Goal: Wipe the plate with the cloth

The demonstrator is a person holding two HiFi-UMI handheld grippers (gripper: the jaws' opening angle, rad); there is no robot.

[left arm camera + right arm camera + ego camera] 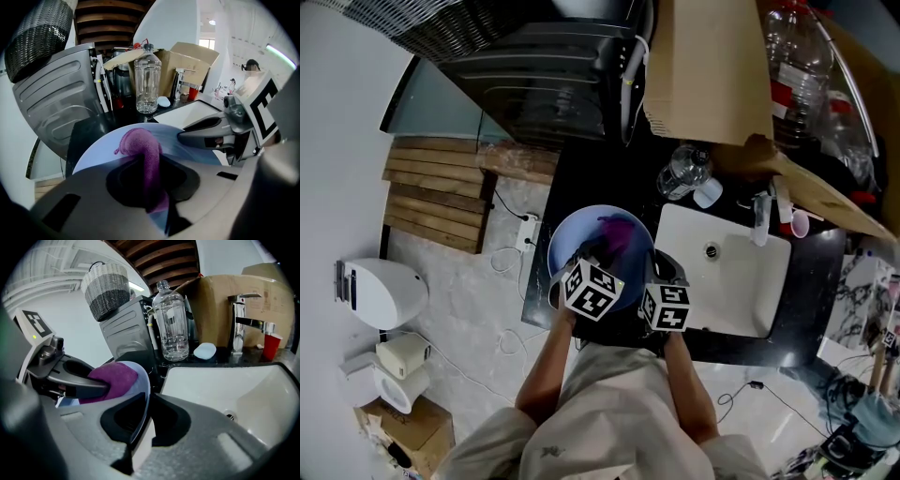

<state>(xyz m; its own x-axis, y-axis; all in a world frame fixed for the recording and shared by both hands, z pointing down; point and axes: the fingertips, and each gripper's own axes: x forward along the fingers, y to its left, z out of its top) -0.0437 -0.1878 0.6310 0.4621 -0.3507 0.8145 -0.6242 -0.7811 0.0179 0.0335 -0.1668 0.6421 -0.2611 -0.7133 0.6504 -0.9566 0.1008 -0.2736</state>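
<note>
From the head view, the round pale-blue plate [581,234] is held over the black counter [581,159], just left of the white rectangular sink [741,300]. The left gripper [598,253] reaches onto the plate's face, where the purple cloth [621,234] lies. The right gripper [656,262] meets the plate's rim on the side nearest the sink. A clear plastic bottle [680,171] and a brown cardboard box [708,66] sit behind the sink.

In the left gripper view, the left gripper's [152,180] jaws are pressed together on the cloth [143,150]. It is a soft, nubbly strip squeezed narrow between them, and its bunched end curls forward onto the smooth, glossy plate [98,154]. The right gripper's [187,136] grey jaw lies on the plate's edge toward the sink. Behind the sink stand the ribbed bottle [147,84] and a chrome faucet [178,84].

In the right gripper view, the right gripper's [143,420] jaws are nearly shut and pinch the thin rim of the plate [143,390], which is seen edge-on and upright. The cloth [112,380] is pushed against the plate's face on the side away from the sink, with the left gripper's [89,387] jaw over it. At the back edge of the sink [234,385] are the faucet [239,324] and a red cup [271,345]. A woven basket [108,291] sits high on the far side of the bottle [173,329] from the sink.
</note>
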